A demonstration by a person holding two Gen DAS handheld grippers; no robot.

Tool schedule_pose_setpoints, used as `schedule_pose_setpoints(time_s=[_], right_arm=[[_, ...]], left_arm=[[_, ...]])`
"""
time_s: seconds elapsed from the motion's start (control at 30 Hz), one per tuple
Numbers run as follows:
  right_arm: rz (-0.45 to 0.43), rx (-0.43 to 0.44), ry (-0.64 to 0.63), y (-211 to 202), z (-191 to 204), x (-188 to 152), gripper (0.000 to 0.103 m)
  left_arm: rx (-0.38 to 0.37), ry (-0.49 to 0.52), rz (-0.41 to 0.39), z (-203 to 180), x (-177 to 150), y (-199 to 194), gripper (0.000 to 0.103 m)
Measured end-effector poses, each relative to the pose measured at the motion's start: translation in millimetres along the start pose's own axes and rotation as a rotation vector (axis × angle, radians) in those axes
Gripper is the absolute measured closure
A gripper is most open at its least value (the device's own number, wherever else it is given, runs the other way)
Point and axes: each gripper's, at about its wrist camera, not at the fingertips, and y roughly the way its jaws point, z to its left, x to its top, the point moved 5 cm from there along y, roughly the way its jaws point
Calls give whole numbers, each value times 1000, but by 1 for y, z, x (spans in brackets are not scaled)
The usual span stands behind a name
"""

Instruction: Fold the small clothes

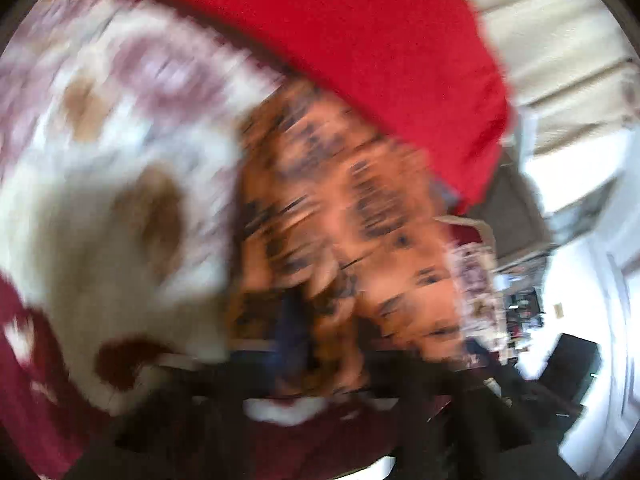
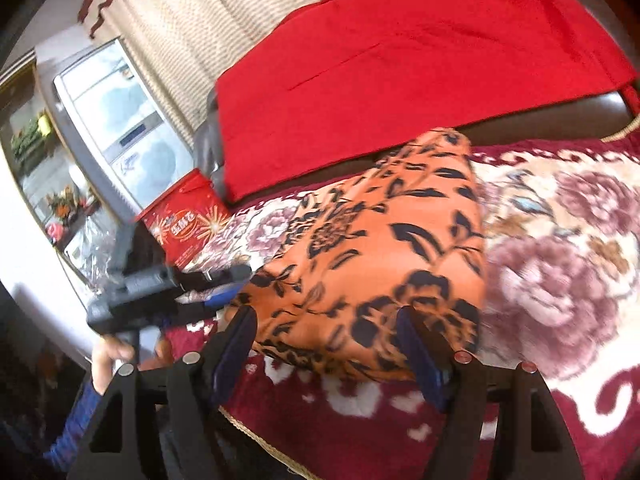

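An orange cloth with a black floral print [image 2: 372, 248] lies folded on a flowered maroon and cream blanket [image 2: 560, 248]. My right gripper [image 2: 326, 340] is open, its two blue-padded fingers astride the cloth's near edge. My left gripper [image 2: 224, 284] comes in from the left in the right wrist view, its blue-padded tips at the cloth's left edge; whether it holds the cloth is unclear. The left wrist view is badly blurred: the orange cloth [image 1: 340, 220] fills its middle, and its own fingers cannot be made out.
A red cloth [image 2: 400, 80] lies spread behind the orange one, also seen in the left wrist view [image 1: 360, 40]. A red box [image 2: 184, 220] stands at the left by a glass-front cabinet [image 2: 120, 120]. Beige curtains [image 2: 192, 20] hang behind.
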Motion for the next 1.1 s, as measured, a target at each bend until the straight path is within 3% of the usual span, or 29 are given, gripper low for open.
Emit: schedule_pose_setpoints(time_s=[0.1,0.37,0.43,0.6,0.73,0.77,0.93,1.0,1.03,1.1], right_arm=[[10,17,31,-1,-9,-4,28],[9,45,212,-22,-58,-15,28],[4,64,268,-26,-71,-12,25],[46,142,408,-17,-99,-2,22],[99,233,526,9,-117,16,21],[108,257,548,16,-119,21,21],[213,274,626,57,-126,36,21],[237,254,606,69,-126,37,29],[255,211,569,73,-125,36,62],[235,75,407,66,-110,40,69]], left_arm=[[-44,-81,-23,15,-5,-2,95],[45,-86,-42,1,-12,-22,89],[103,-42,-90,-13,-11,-38,82],[138,100,-234,-63,0,-63,57],[183,256,-248,-96,9,-37,55],[234,276,-243,-95,11,-23,55],[334,199,-155,-61,9,25,56],[326,194,-168,-54,6,28,56],[324,200,-169,-53,5,28,56],[326,216,-168,-53,5,26,56]])
